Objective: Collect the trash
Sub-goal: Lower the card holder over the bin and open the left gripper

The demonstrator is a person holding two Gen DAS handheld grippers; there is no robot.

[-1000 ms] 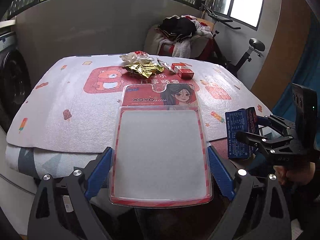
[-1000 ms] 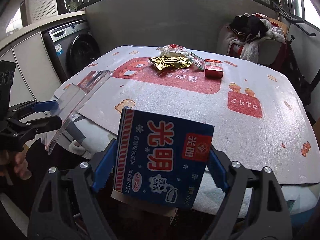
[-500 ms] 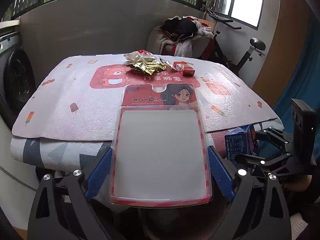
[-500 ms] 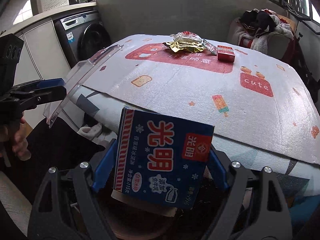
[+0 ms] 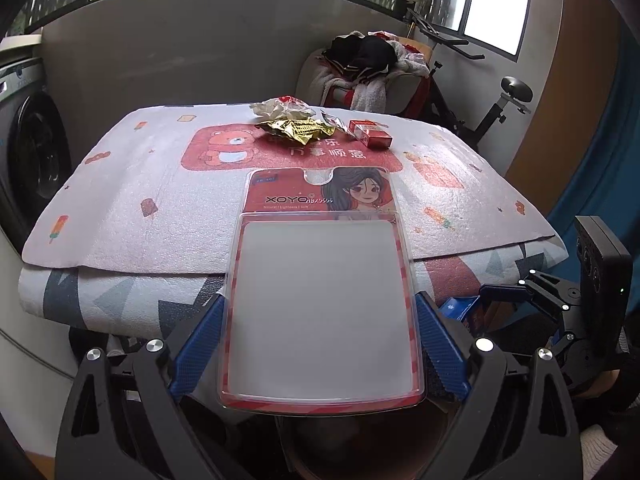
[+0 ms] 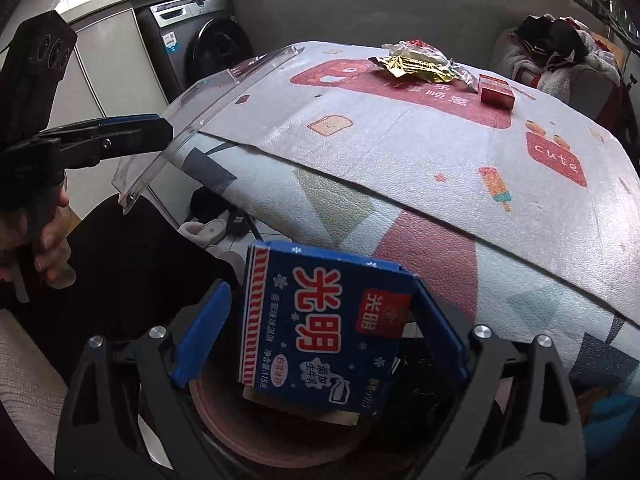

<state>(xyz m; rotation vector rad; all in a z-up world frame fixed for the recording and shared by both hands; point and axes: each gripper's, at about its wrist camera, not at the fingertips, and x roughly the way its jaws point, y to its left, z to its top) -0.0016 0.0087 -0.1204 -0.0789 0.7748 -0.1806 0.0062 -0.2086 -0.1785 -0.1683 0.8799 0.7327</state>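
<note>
My left gripper (image 5: 320, 344) is shut on a clear plastic blister pack (image 5: 320, 292) with a red card backing, held in front of the table's near edge; it shows edge-on in the right wrist view (image 6: 200, 120). My right gripper (image 6: 320, 336) has opened; the left finger stands apart from the blue ice-cream carton (image 6: 320, 332), which tilts over a round brown bin (image 6: 280, 432) below. On the table's far side lie a gold foil wrapper (image 5: 296, 130), a crumpled white wrapper (image 5: 280, 106) and a red cigarette box (image 5: 370, 134).
The table (image 5: 160, 200) has a bear-print foam cover. A washing machine (image 6: 200, 40) stands to the left. A chair piled with clothes (image 5: 364, 68) and an exercise bike (image 5: 500, 108) stand beyond the table.
Both grippers pulled back and dropped below the table edge. The right gripper's fingers spread and the blue carton has tilted and slipped down toward the brown bin.
</note>
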